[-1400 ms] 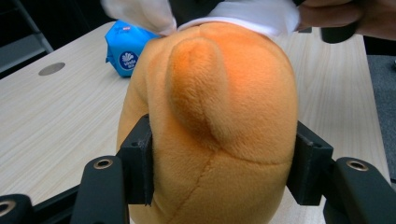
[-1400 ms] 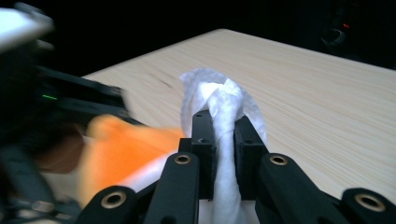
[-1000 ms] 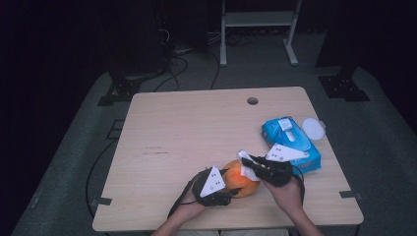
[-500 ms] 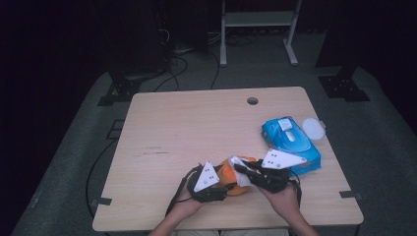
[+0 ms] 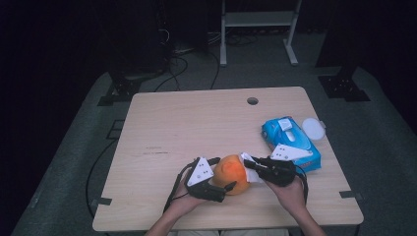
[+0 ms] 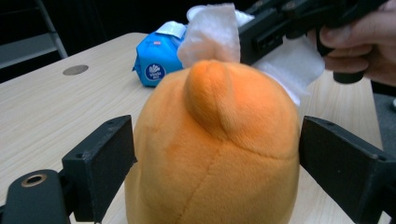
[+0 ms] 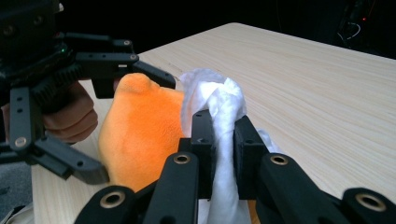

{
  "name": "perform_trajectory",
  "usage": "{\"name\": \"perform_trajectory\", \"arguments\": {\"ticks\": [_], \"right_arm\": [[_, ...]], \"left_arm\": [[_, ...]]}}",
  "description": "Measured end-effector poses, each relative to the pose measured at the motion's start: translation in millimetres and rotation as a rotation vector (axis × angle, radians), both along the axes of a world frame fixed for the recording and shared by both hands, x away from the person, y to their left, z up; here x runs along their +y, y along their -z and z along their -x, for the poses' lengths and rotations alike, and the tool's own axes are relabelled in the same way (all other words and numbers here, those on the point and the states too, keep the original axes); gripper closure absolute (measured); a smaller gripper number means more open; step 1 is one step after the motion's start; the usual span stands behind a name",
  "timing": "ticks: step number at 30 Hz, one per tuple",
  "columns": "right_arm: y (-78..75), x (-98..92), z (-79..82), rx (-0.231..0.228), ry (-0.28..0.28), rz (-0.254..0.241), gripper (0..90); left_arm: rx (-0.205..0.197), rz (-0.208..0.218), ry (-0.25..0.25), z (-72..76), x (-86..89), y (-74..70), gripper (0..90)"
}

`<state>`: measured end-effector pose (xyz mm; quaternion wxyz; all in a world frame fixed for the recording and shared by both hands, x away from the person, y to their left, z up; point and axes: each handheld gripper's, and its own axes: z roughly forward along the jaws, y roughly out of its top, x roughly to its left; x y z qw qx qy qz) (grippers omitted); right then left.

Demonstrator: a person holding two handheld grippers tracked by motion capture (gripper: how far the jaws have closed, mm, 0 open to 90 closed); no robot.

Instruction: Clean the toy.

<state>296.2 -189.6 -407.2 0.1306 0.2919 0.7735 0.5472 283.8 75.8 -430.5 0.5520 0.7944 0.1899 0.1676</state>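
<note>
At table front, left gripper (image 5: 223, 183) jaws just opened round orange plush (image 5: 232, 172), right gripper (image 5: 251, 166) clamped on wipe (image 7: 219, 121).

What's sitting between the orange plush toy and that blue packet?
The right tool pinching a white wipe, which lies against the plush toy, as the high view shows; the packet lies beyond.

An orange plush toy (image 5: 231, 173), rounded and soft with a small ear-like bump on top, is seen resting on the tabletop (image 5: 196, 123) near its front edge. A white tissue (image 7: 219, 112), crumpled and bunched into an upright twist, is held pressed against the toy's upper side, touching its fur.
</note>
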Motion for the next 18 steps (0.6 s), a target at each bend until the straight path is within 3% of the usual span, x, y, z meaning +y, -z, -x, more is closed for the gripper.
{"name": "perform_trajectory", "arguments": {"ticks": [4, 7, 9, 11, 13, 14, 18], "right_arm": [[0.6, 1.1, -2.1, -0.006, -0.003, 0.007, 80.7], [2.3, -1.0, -4.4, 0.005, 0.012, 0.013, 80.6], [3.9, -4.1, -6.1, 0.013, 0.018, 0.004, 80.6], [3.6, -3.9, -5.3, 0.015, 0.014, 0.002, 80.6], [2.3, -0.1, -2.9, 0.007, 0.003, 0.006, 80.6], [1.2, 2.1, -1.2, 0.002, -0.003, 0.008, 80.7], [-6.3, 12.3, 10.2, -0.011, -0.066, -0.036, 80.8]], "left_arm": [[0.025, -0.025, 0.047, 1.1, -2.5, 4.7, 16.7], [0.018, -0.041, 0.108, 4.4, -2.7, 3.1, 25.7], [0.014, -0.033, 0.09, 3.8, -2.1, 1.4, 26.0], [0.034, -0.029, 0.038, 0.5, -2.5, 2.3, 16.9], [0.053, -0.032, 0.026, -1.7, -3.5, 5.6, 9.4], [0.056, -0.033, 0.033, -1.4, -4.4, 7.2, 10.0], [0.008, -0.07, 0.043, 4.0, -7.9, 7.8, 25.5]]}}
